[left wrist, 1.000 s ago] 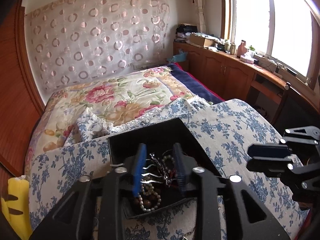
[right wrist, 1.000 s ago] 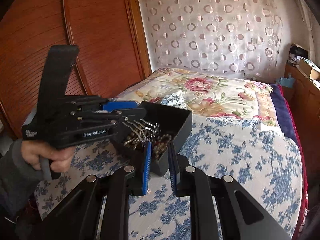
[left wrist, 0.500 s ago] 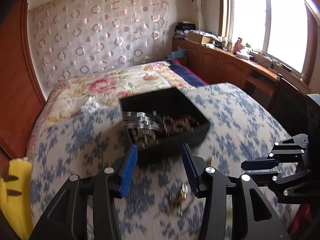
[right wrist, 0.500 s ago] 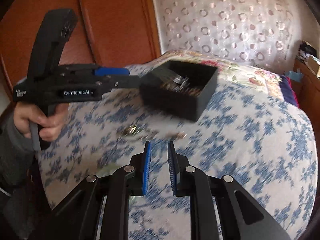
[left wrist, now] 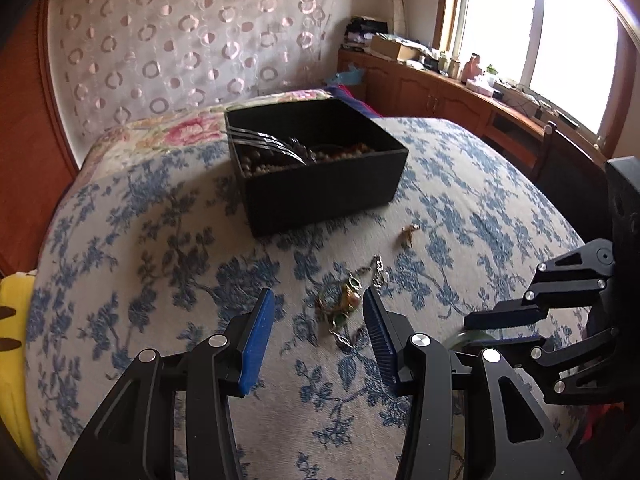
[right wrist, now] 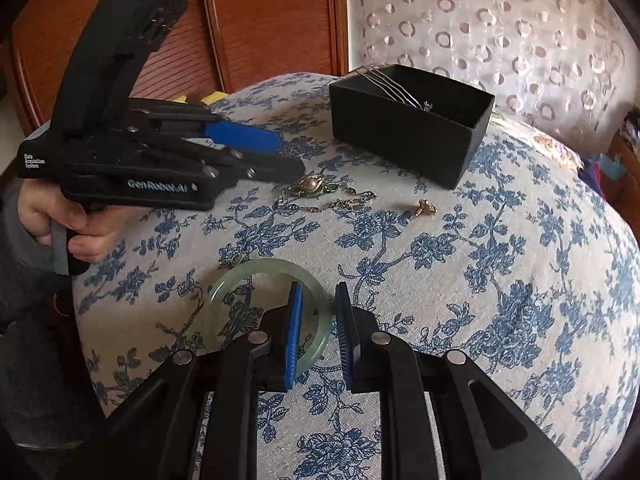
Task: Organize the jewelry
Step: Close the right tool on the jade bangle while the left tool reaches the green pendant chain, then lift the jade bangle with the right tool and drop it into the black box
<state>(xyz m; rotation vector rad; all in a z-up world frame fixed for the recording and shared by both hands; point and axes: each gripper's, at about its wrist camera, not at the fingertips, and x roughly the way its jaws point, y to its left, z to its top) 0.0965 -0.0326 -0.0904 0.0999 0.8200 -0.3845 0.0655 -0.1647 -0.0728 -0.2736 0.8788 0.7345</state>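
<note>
A black box [left wrist: 320, 168] holding beads and a silver hair comb stands on the blue-flowered cloth; it also shows in the right wrist view [right wrist: 412, 120]. A green-and-gold brooch with a chain [left wrist: 346, 300] lies between the pads of my open left gripper [left wrist: 318, 308]; the brooch also shows in the right wrist view [right wrist: 314, 188]. A small gold piece [left wrist: 410, 234] lies to its right, also in the right wrist view [right wrist: 426, 208]. A pale green bangle [right wrist: 236, 280] lies on the cloth; my right gripper [right wrist: 318, 306] is open and straddles its rim.
The flowered bedspread [left wrist: 160, 132] and patterned curtain [left wrist: 180, 40] lie beyond the box. A wooden sideboard with clutter [left wrist: 440, 80] runs under the window at right. Wooden wardrobe doors [right wrist: 260, 20] stand at left. A yellow object [left wrist: 12, 320] sits at the cloth's left edge.
Both grippers have pulled back from the box and dropped toward the cloth. The left now hovers over the brooch; the right has come down around the bangle's rim.
</note>
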